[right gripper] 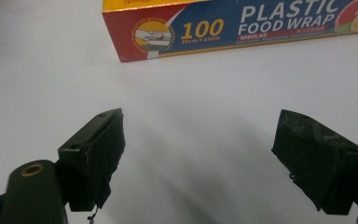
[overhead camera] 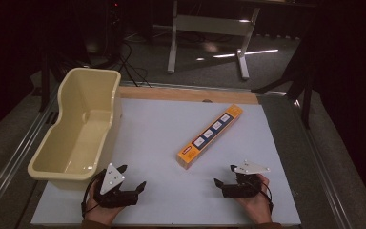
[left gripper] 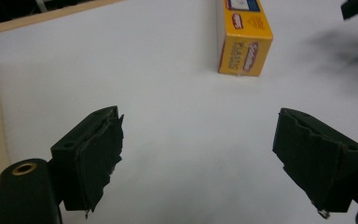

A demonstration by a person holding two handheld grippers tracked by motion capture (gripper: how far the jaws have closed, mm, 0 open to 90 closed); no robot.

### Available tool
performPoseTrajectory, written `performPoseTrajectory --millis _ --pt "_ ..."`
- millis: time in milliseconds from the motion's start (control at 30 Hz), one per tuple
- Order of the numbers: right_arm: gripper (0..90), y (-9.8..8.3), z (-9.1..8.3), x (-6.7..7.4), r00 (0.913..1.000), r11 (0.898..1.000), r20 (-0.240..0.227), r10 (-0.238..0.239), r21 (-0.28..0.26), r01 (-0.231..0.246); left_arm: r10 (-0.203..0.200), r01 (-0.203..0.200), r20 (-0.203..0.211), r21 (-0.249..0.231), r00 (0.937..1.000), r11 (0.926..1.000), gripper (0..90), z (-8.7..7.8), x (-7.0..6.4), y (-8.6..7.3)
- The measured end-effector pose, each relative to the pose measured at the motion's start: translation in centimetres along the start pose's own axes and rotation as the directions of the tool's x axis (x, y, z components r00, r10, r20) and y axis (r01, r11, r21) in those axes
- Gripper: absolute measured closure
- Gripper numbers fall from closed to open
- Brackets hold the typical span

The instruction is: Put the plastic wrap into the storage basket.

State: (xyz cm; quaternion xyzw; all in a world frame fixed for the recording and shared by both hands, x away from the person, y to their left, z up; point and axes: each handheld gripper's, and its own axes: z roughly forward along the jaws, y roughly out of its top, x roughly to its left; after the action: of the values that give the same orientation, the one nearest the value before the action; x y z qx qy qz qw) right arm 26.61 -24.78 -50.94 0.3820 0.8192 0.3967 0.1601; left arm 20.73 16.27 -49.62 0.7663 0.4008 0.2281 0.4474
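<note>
- You are holding both tongs low at the near edge of the bench: left tongs (overhead camera: 132, 179) at about 7 o'clock, right tongs (overhead camera: 224, 175) at about 5 o'clock. Both are gaping wide, gripping nothing.
- The plastic wrap box (overhead camera: 210, 136) is lying flat mid-bench, slanting toward 1 o'clock, its near end between your tongs and untouched.
- You look to be lining up the reach; next calls for closing in on the box's near end (left gripper: 244, 51) and long side (right gripper: 242, 28).
- The cream tub (overhead camera: 59, 164) is sitting at 9 o'clock, with nothing inside.
</note>
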Motion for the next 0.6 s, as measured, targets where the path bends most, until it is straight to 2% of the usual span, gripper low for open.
performPoseTrajectory --millis 167,300,400,600 --pt "23.9 -0.1 0.1 0.1 0.9999 1.000 0.015 0.001 0.017 -0.001 -0.017 0.017 -0.036 -0.011 0.9992 0.9998 15.5 0.0 0.1 0.0" --pt "26.6 0.0 0.1 0.4 0.9998 1.000 0.016 -0.012 0.010 0.012 -0.012 0.011 -0.036 -0.007 0.9993 0.9999 15.6 -0.1 0.2 -0.1" --pt "30.7 0.2 0.4 0.5 0.9999 1.000 0.003 -0.010 0.010 0.010 -0.025 0.025 -0.031 -0.009 0.9992 0.9997 15.5 -0.1 0.1 -0.2" --pt "40.7 1.4 1.0 1.3 0.9988 0.999 -0.021 -0.044 0.019 0.044 -0.019 0.019 -0.039 -0.010 0.9991 0.9998 15.6 -0.2 0.1 -0.2"
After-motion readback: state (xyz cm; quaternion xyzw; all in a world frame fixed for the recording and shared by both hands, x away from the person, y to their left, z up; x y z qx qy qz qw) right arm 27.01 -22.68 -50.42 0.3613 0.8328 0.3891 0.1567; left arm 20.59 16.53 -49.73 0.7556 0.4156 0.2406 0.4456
